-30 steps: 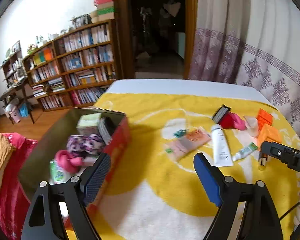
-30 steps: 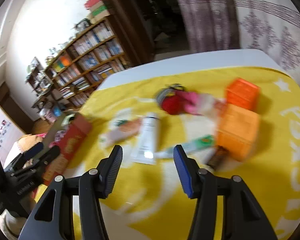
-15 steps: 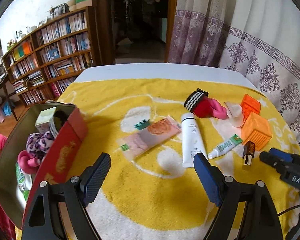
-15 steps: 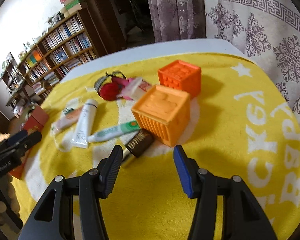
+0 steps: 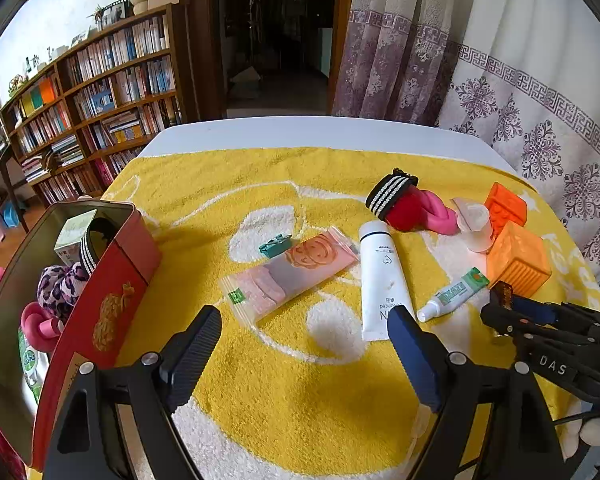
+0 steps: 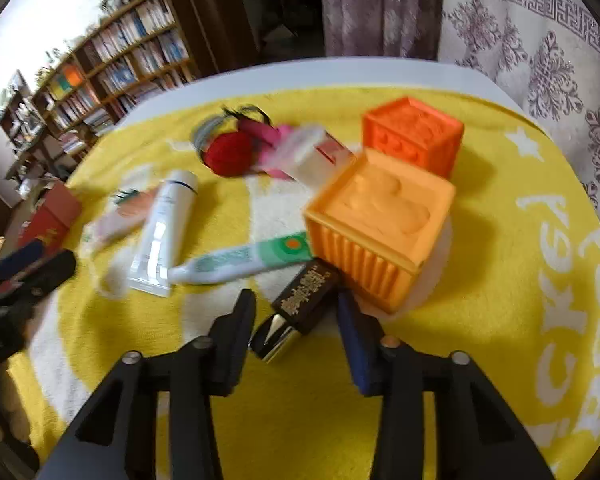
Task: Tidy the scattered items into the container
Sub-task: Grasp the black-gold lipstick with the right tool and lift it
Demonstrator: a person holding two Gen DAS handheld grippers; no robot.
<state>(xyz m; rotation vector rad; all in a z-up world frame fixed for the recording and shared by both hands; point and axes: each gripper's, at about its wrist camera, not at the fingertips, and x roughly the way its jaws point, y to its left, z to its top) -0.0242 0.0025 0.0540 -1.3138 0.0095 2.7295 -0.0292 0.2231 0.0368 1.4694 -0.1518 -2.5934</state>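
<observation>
Since the earlier frame, the right gripper (image 6: 296, 320) has come down over the dark lipstick (image 6: 300, 304), and its jaws have just been closing, with the lipstick between them but gaps still showing at both pads. On the yellow towel (image 5: 300, 400), the red tin (image 5: 100, 312) stands at the left edge, holding hair ties and a bottle. Beside the orange block (image 6: 380, 220) lie the white tube (image 5: 380, 276) and the green tube (image 6: 244, 260). The left gripper (image 5: 304, 328) hangs spread wide and empty.

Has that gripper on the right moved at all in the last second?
Yes. The right gripper has come down toward the orange cube, and its jaws have just been closing, with the dark lipstick between them, not yet pinched.
</observation>
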